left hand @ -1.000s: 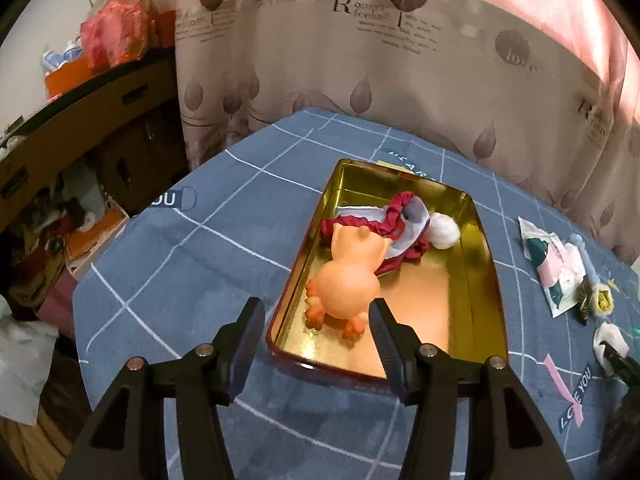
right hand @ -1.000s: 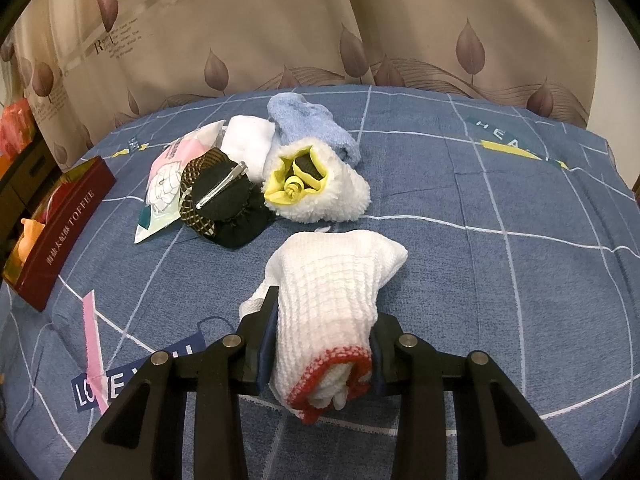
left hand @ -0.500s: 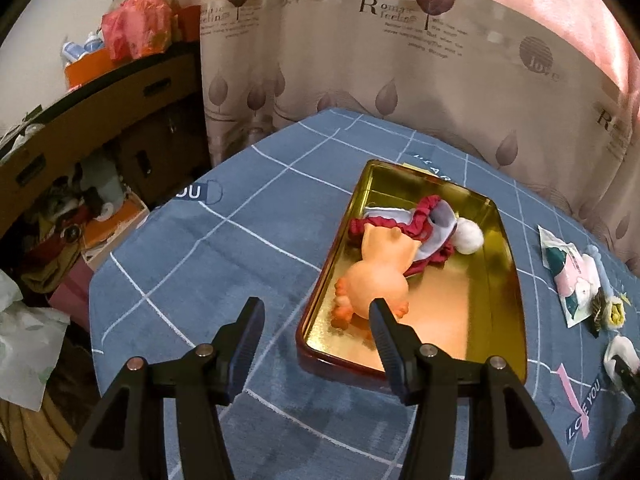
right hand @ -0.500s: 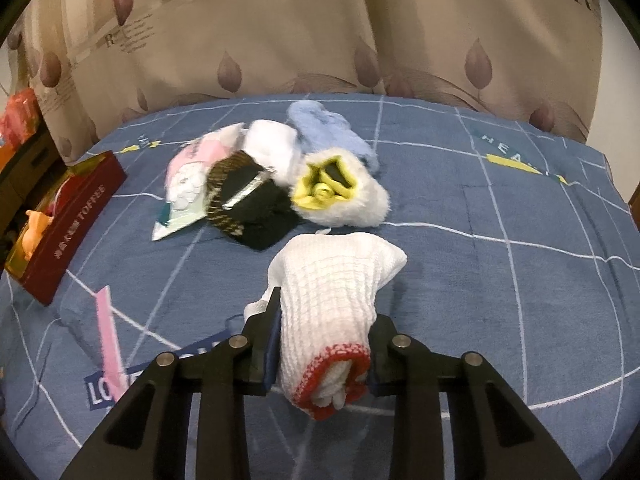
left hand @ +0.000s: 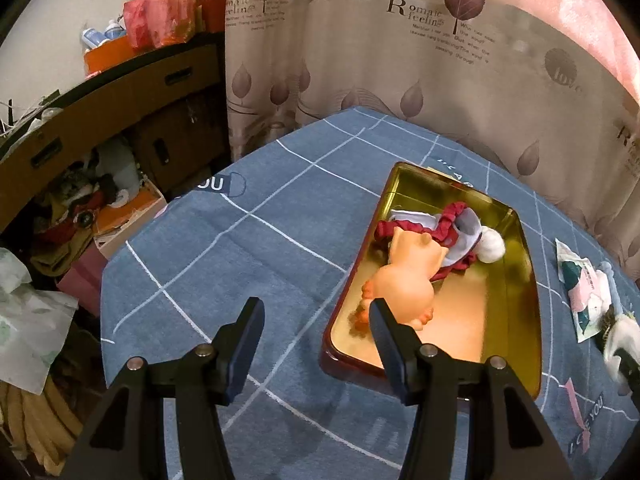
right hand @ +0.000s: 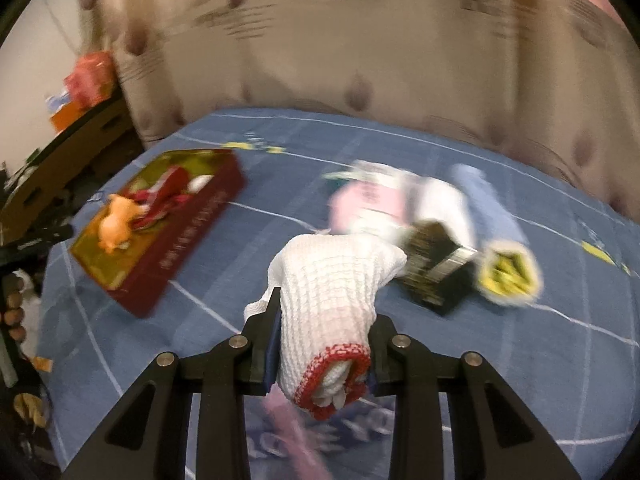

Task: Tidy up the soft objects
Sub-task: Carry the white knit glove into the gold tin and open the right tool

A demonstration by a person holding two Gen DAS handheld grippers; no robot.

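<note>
My right gripper [right hand: 322, 320] is shut on a white knitted glove [right hand: 332, 292] with a red cuff, lifted above the blue cloth. To its left lies the gold-lined red tin [right hand: 200, 220], holding an orange toy [right hand: 116, 224] and red-and-white cloth [right hand: 172, 192]. In the left wrist view my left gripper [left hand: 316, 316] hangs open and empty by the near-left corner of the tin [left hand: 516, 280]. Inside the tin lie the orange toy [left hand: 404, 280], a red-and-white cloth [left hand: 452, 228] and a white pompom [left hand: 491, 245].
A heap sits to the right of the glove: pink packet [right hand: 368, 200], black-and-gold piece [right hand: 436, 276], white-and-yellow fluffy item [right hand: 508, 272], light blue cloth [right hand: 488, 204]. A curtain [left hand: 400, 60] hangs behind the table. Left of the table edge stand cardboard boxes [left hand: 100, 120] and clutter.
My right gripper has lifted the glove off the cloth and swung left, bringing the tin into its view. The left gripper has stayed open, turning slightly, with the tin now further right.
</note>
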